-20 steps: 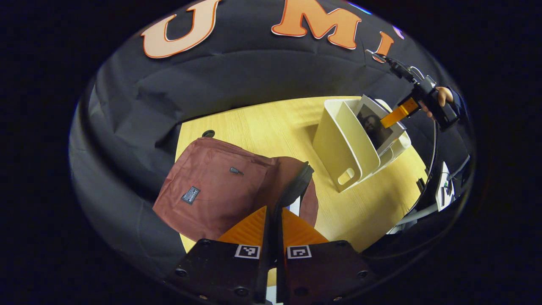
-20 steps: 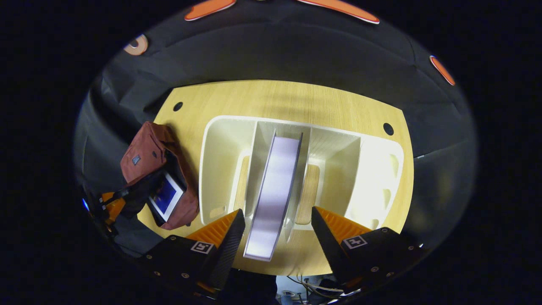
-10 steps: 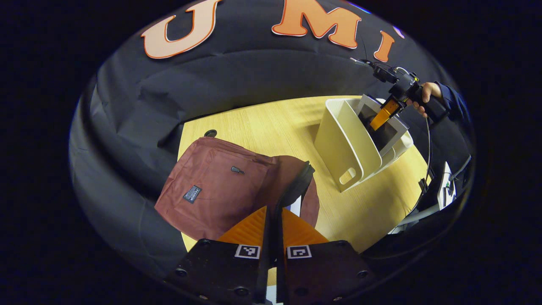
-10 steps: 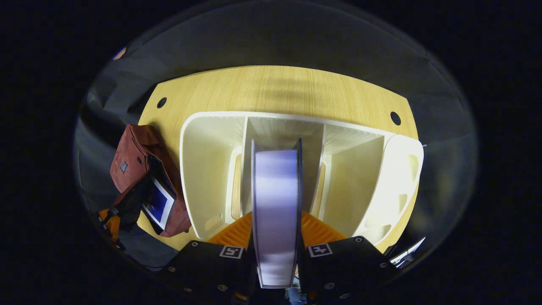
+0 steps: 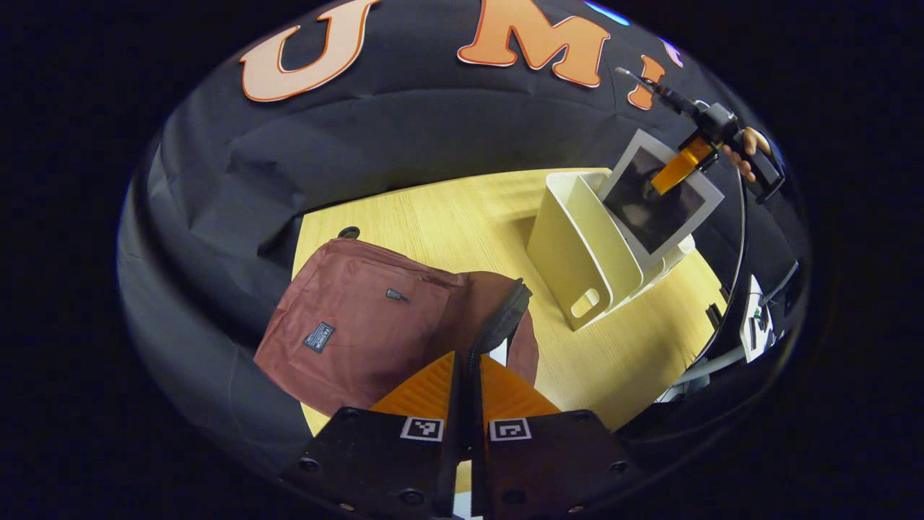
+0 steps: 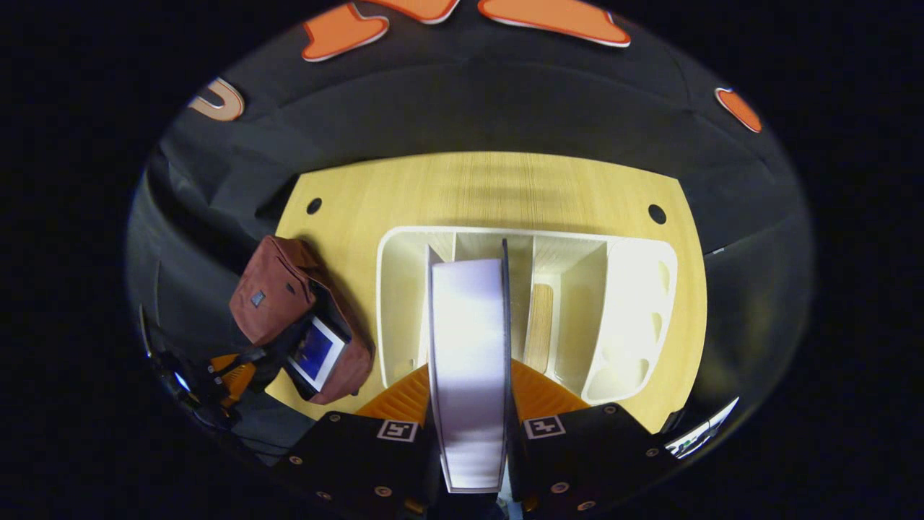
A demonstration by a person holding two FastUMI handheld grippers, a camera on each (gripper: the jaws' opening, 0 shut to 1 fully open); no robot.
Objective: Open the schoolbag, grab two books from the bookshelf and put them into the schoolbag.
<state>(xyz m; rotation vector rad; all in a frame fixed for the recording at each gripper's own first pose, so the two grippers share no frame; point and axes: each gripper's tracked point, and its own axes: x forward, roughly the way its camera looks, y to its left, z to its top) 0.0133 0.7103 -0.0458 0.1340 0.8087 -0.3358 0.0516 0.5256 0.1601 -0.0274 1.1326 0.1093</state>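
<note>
Your right gripper (image 6: 471,404) has its jaws squeezing a thick white-edged book (image 6: 469,361), low in the middle of the frame, above the cream plastic bookshelf (image 6: 635,303). Your left gripper (image 5: 467,390) pinches the dark red cloth schoolbag's (image 5: 346,325) black zipper edge (image 5: 498,325), bottom middle.

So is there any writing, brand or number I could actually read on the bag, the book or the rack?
Small dark patch on the schoolbag: it carries pale print, too small to read.
Book held by the right gripper: dark picture on the cover, no writing legible.
Book inside the bag: blue cover, nothing readable.
White bookshelf: no writing seen.
Square black-and-white markers on the left gripper: patterns, not words.
</note>
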